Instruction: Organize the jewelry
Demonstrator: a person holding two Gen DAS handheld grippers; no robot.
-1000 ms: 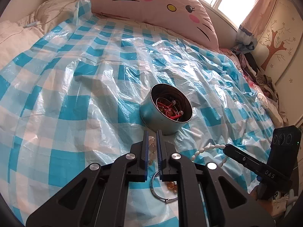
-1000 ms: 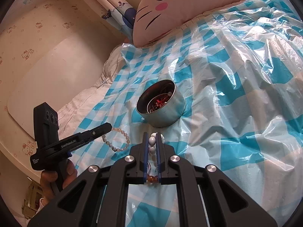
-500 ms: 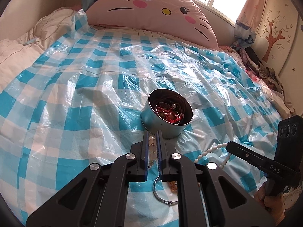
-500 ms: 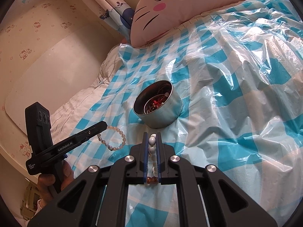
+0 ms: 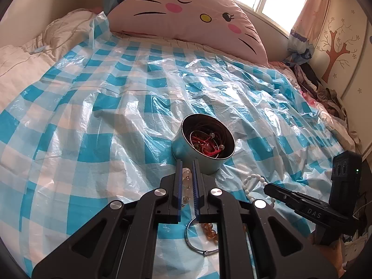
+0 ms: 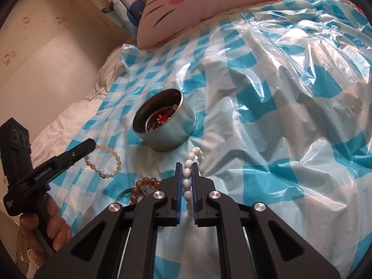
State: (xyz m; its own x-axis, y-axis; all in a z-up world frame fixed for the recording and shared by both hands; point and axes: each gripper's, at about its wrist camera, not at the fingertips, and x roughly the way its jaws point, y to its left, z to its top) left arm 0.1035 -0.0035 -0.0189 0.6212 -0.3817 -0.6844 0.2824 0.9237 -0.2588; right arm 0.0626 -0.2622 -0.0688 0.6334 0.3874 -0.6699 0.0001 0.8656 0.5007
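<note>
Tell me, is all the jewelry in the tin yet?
Not yet. The round tin already holds red cords and other pieces. The left gripper is shut on a pale bead bracelet, and the right gripper is shut on a white bead bracelet, both near the tin. An amber bead bracelet and a silver bangle lie on the checked sheet, waiting.
</note>
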